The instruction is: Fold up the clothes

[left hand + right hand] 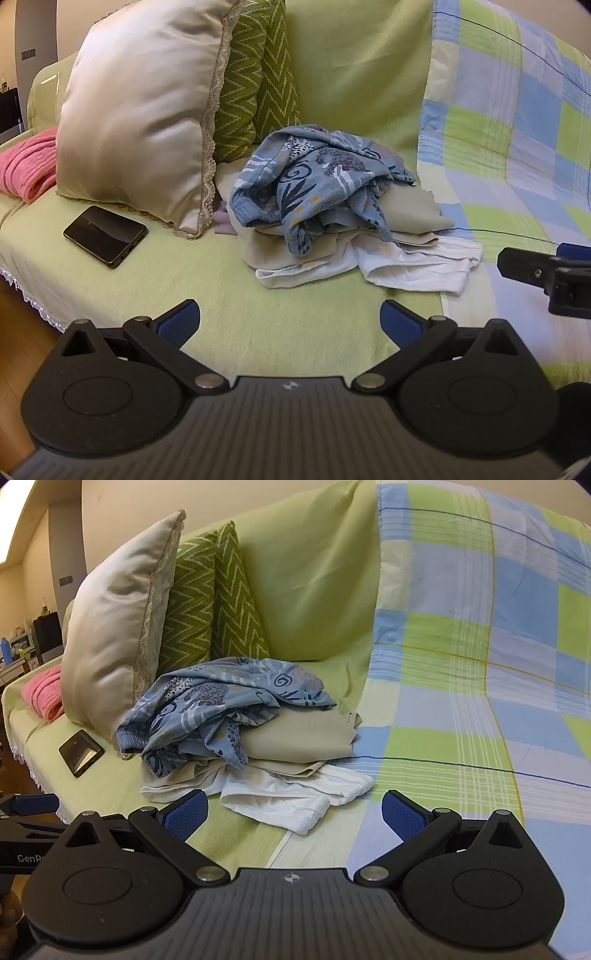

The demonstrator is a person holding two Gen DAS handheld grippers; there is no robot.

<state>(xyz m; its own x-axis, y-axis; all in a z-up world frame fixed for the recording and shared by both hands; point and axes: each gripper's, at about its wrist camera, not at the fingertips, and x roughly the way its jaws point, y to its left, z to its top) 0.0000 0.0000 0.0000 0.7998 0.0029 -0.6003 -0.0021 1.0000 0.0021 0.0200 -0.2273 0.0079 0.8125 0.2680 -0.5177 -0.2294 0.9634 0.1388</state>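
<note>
Left gripper (290, 323): jaws wide, empty.
Right gripper (294, 814): jaws wide, empty.
White garment (295, 797): nearest, bottom of sofa pile; soft, light.
Blue patterned garment (218, 709): crumpled on top; limp, best pinched at its hem.

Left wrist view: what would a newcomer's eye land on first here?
The crumpled blue patterned garment heaped on beige and white clothes mid-sofa. To its left a large cream pillow leans upright, with a black phone lying flat in front of it. The left claw is open, short of the pile.
</note>
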